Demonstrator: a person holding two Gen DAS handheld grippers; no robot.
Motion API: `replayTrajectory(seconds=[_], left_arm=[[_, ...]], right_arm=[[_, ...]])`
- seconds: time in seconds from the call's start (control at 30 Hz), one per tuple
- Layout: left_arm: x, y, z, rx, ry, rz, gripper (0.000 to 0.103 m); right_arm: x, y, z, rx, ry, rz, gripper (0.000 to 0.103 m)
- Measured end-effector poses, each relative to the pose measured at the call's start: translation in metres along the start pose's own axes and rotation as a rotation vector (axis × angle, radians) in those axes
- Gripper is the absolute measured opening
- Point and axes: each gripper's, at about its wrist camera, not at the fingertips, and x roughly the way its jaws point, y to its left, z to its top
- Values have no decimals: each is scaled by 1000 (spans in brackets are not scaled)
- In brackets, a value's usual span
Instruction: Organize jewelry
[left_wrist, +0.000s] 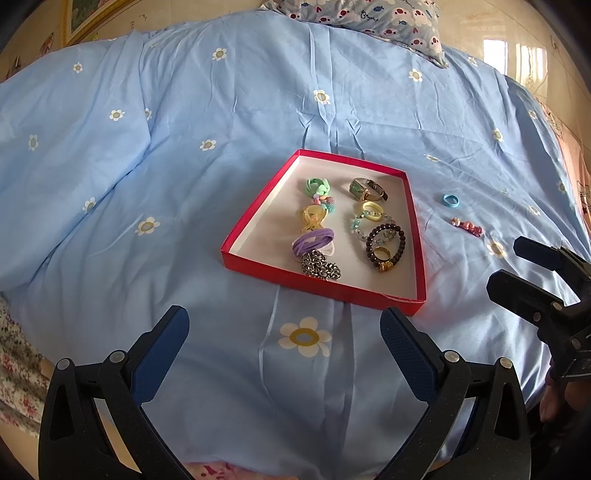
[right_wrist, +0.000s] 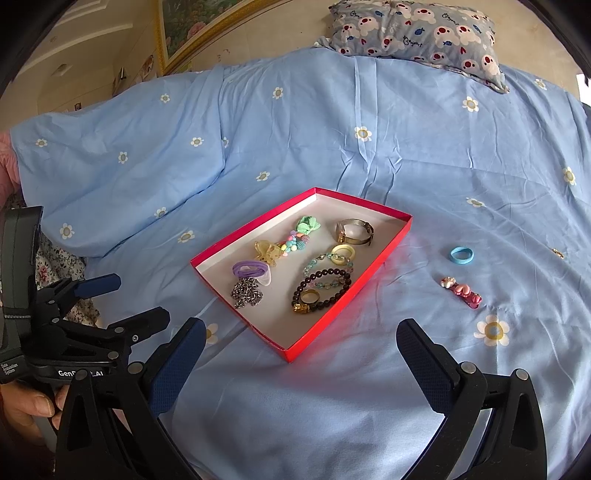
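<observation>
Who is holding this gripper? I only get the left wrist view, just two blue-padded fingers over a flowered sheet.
Observer: A bare hand grips the left gripper from below, at the right wrist view's lower left.
Operator: Any markings on it?
Observer: White lettering starting "Gen" on its black body; the rest is hidden.
Operator: And the pillow cut off at my top edge?
Observer: Its full width shows, lying at the blue sheet's far end.

We see open blue bedsheet (right_wrist: 332, 398) ahead of both spread grippers, the red tray (right_wrist: 343, 295) rising between them as the one barrier, while the blue ring (right_wrist: 461, 254) and pink clip (right_wrist: 461, 291) lie unobstructed right of it.
</observation>
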Motion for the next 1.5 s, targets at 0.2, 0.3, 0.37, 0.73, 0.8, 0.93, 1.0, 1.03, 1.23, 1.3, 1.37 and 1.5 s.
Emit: replayTrajectory(seconds=[0.2,0.3,0.37,0.73,0.8,0.93,1.0,1.03,1.23,1.3,1.37,1.5], left_arm=[[1,0,-1,0,1,-2,103],[1,0,-1,0,0,0,103],[1,0,-1,0,-1,0,103],[3,1,0,8,-2,3,103],[3,1,0,8,-1,1,103],[3,1,0,8,-1,1,103],[3,1,0,8,-3,2,103],[3,1,0,8,-3,1,103],[3,1,0,7,-2,1,103],[3,1,0,7,-2,0,103],[3,2,0,7,-2,1,103],[4,2,0,8,-2,1,103]], right_arm=[[0,0,0,-1,1,-1,103],[0,0,0,0,1,-1,103],[0,0,0,0,0,-2,103],[0,1,0,0,1,-1,103],[0,1,0,0,1,-2,103],[0,2,-1,1,2,-1,103],[1,2,-1,1,3,-2,103],[1,2,-1,1,3,-2,103],[2,4,-3,1,5,-1,103],[2,4,-3,1,6,-1,103],[3,5,-3,1,6,-2,103],[3,4,-3,4,6,-1,103]])
